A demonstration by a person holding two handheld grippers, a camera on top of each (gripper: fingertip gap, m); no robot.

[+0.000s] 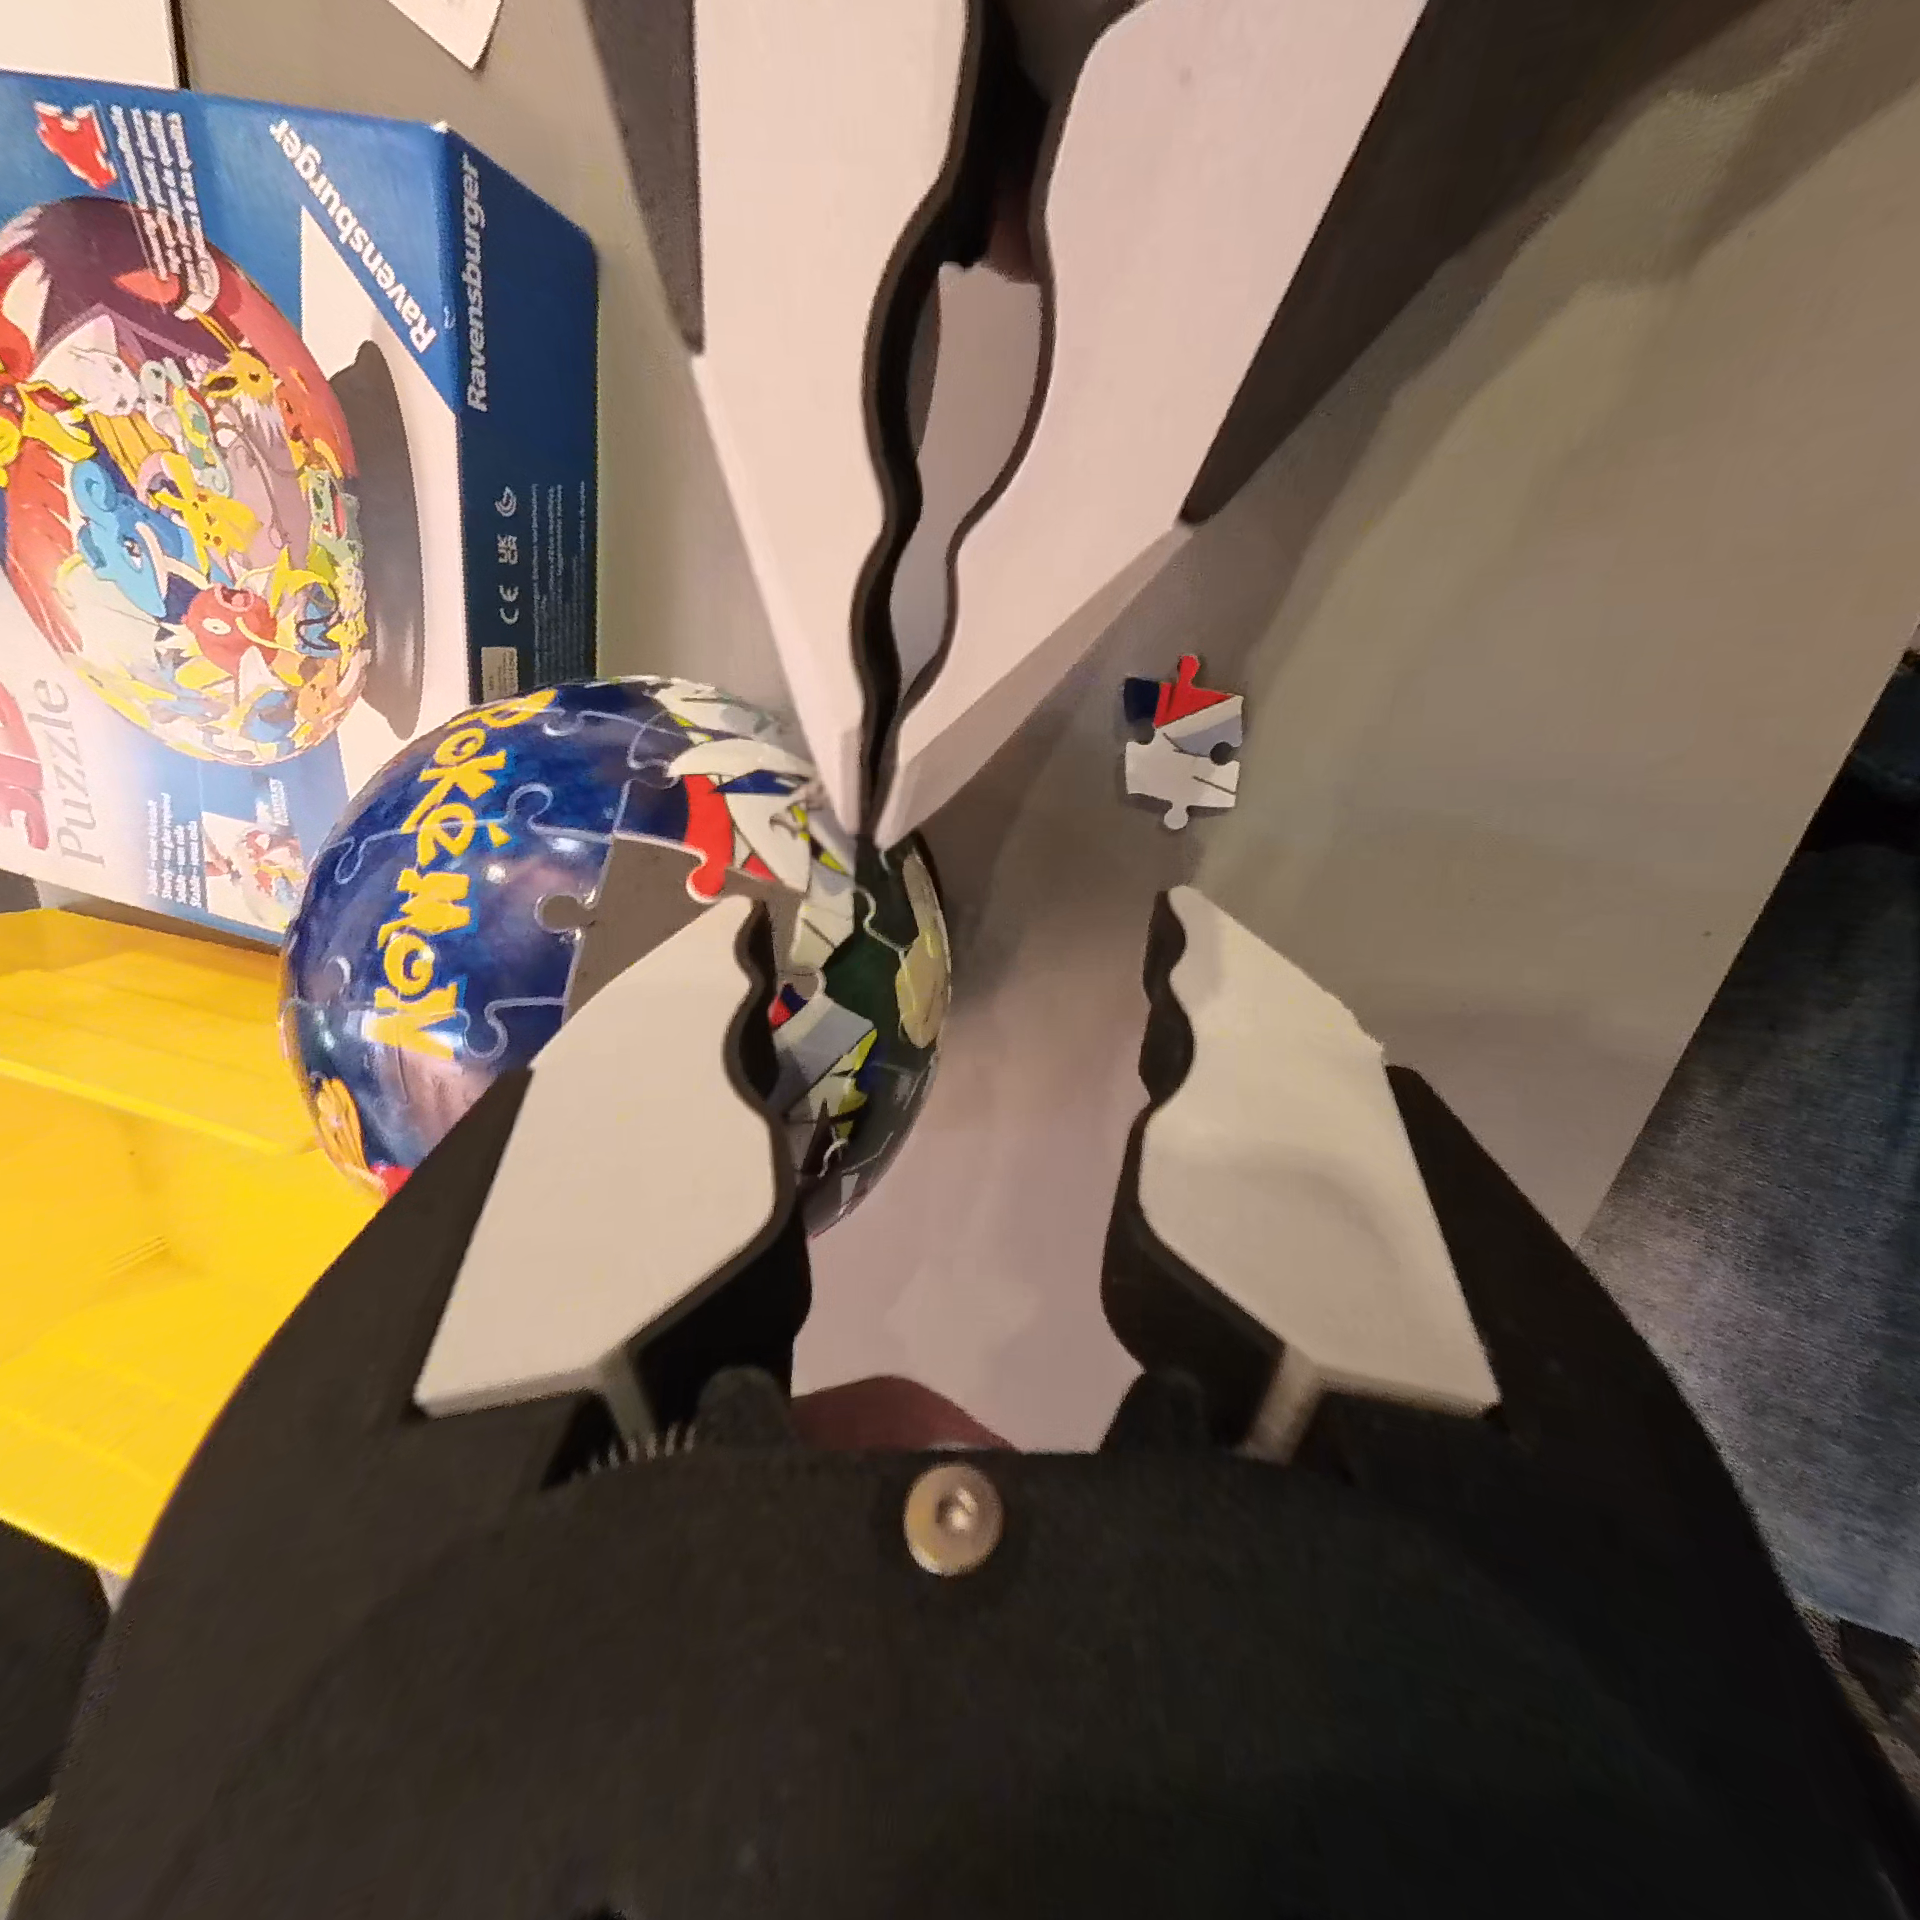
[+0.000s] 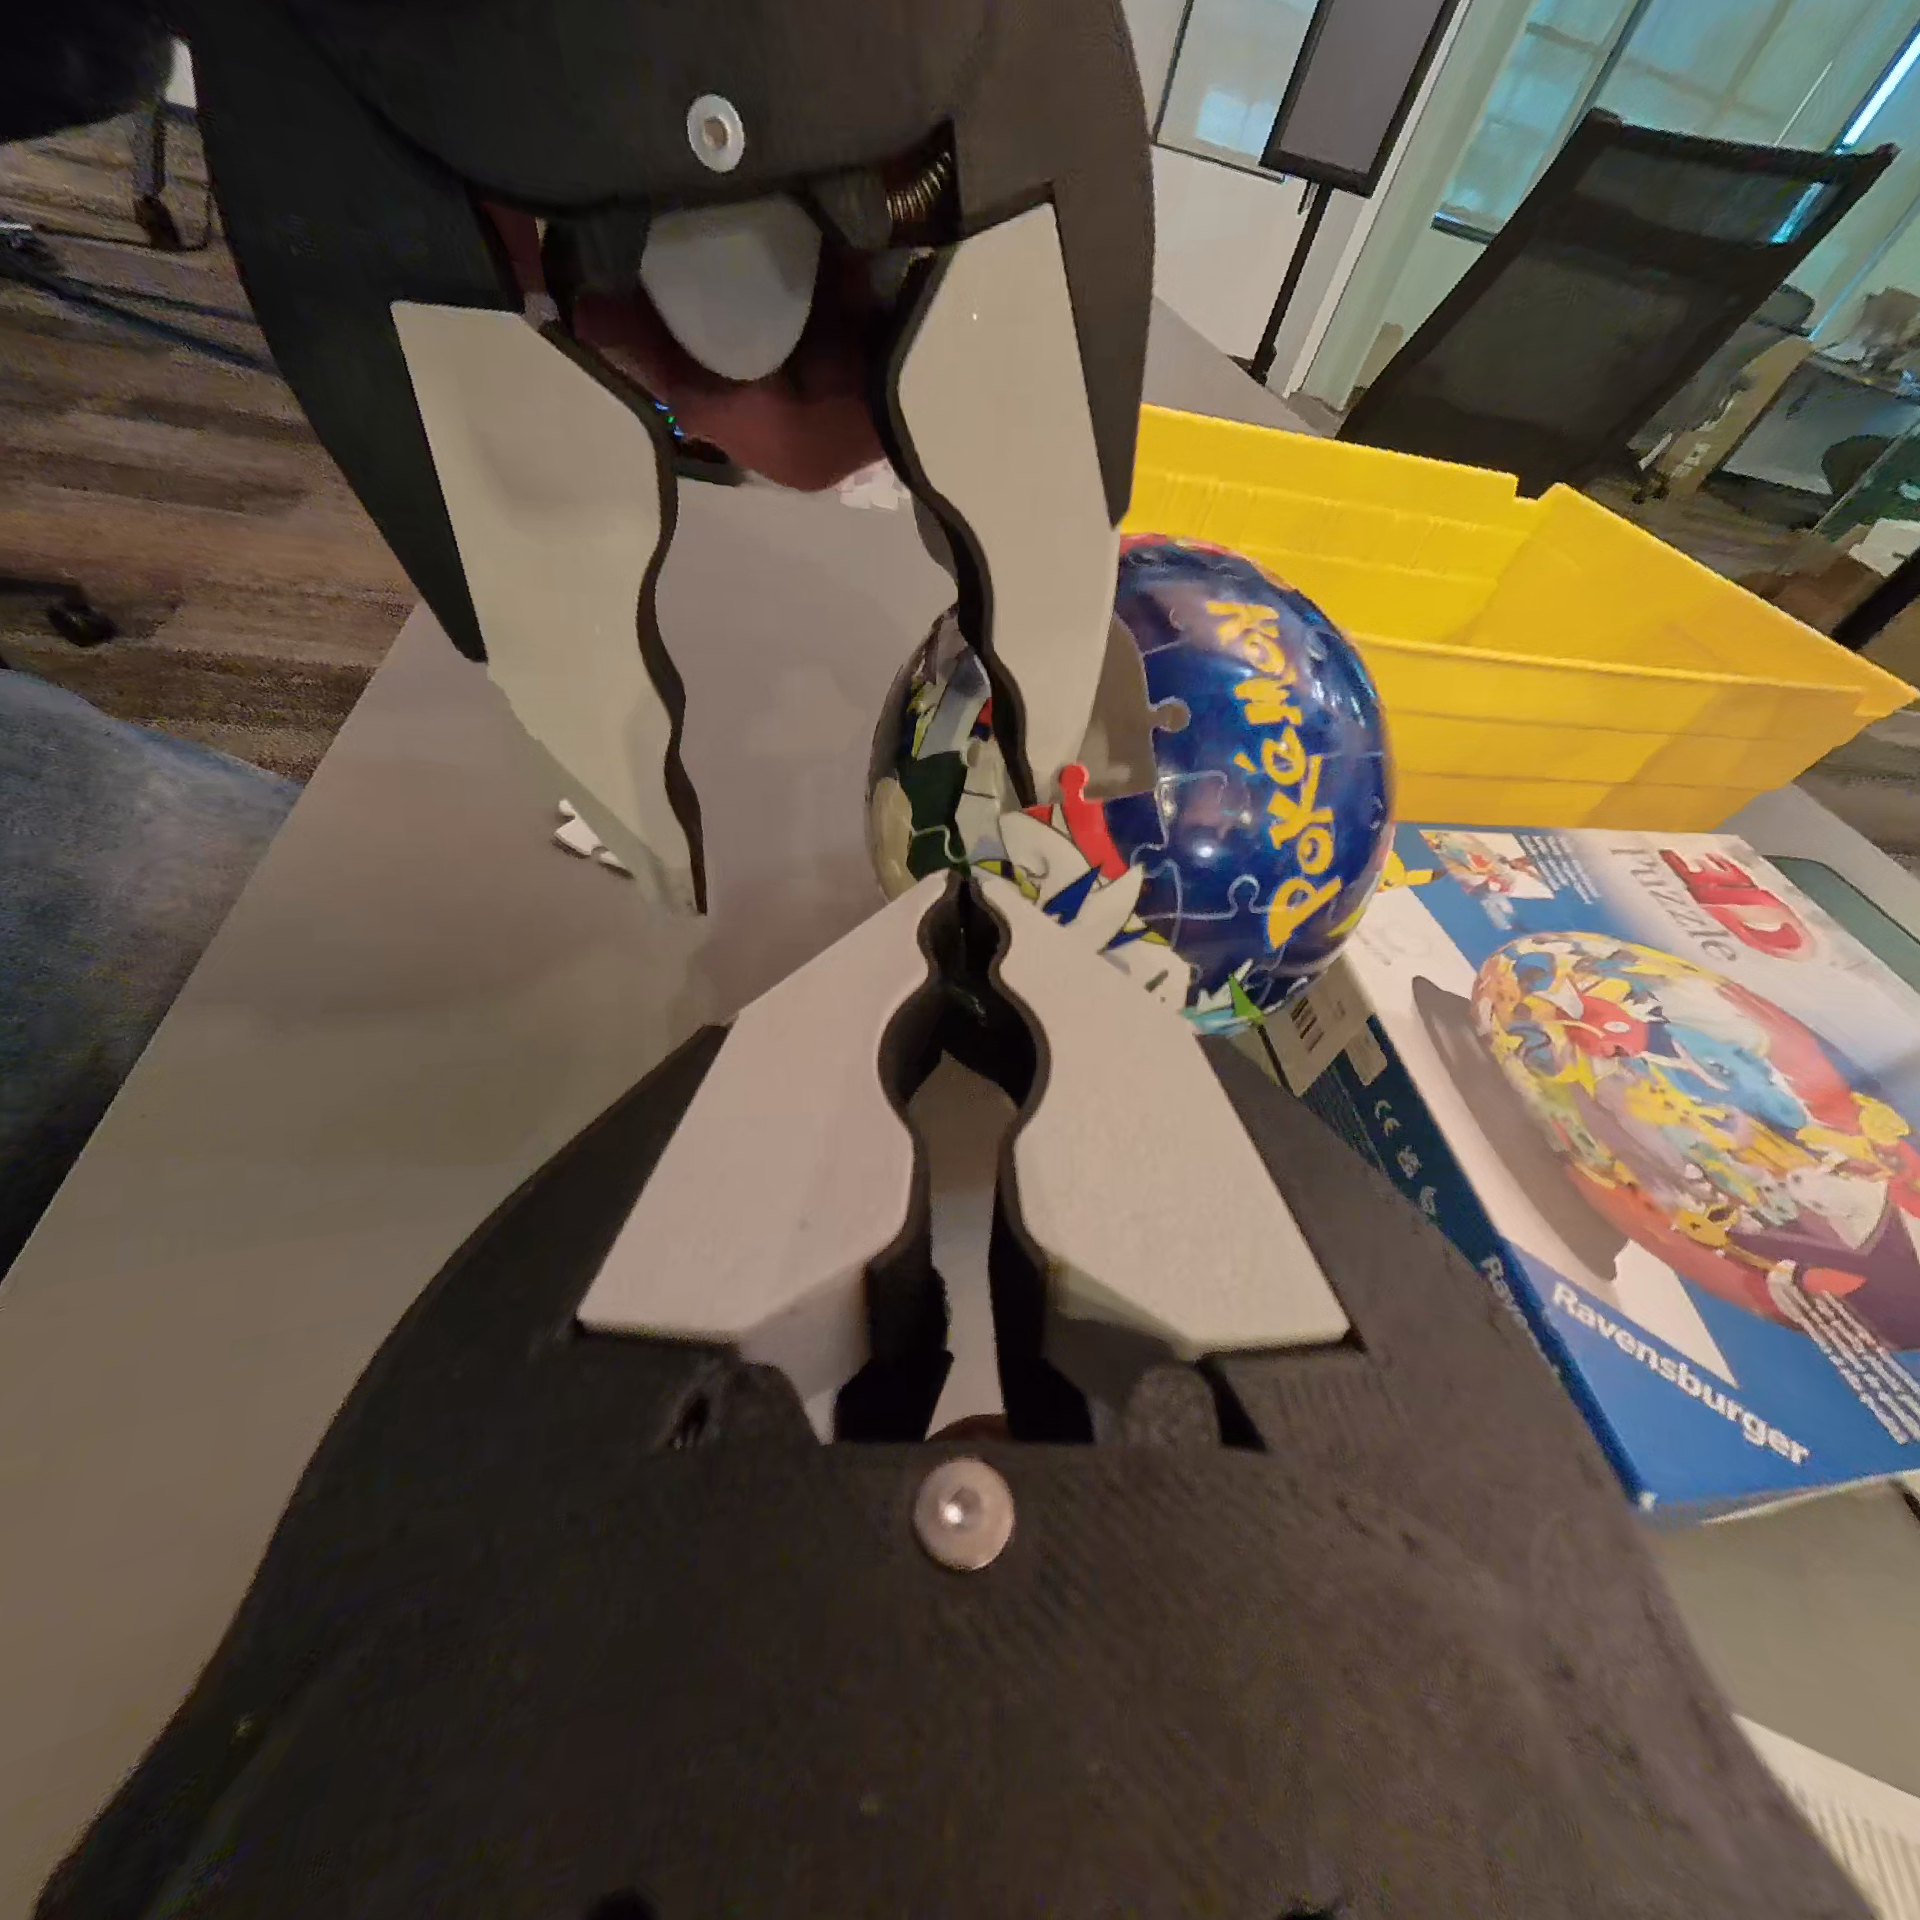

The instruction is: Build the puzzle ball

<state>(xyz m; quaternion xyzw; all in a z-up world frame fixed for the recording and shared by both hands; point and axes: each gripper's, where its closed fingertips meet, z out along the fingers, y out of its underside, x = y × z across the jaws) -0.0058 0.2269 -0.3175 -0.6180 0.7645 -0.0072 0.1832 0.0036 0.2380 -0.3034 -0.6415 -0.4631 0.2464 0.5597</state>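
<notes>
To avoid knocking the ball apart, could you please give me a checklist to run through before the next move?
1. Hole in the ball exposed: ok.
2. Loose piece lies free on the table, apart from the ball: ok.
3. Left tongs open and empty, ready for the piece: ok.
4. Right tongs steady the ball: shut at its surface beside the hole; firm hold, cannot tell.
5. Ball seated steadily: cannot tell, its base is hidden.
</notes>
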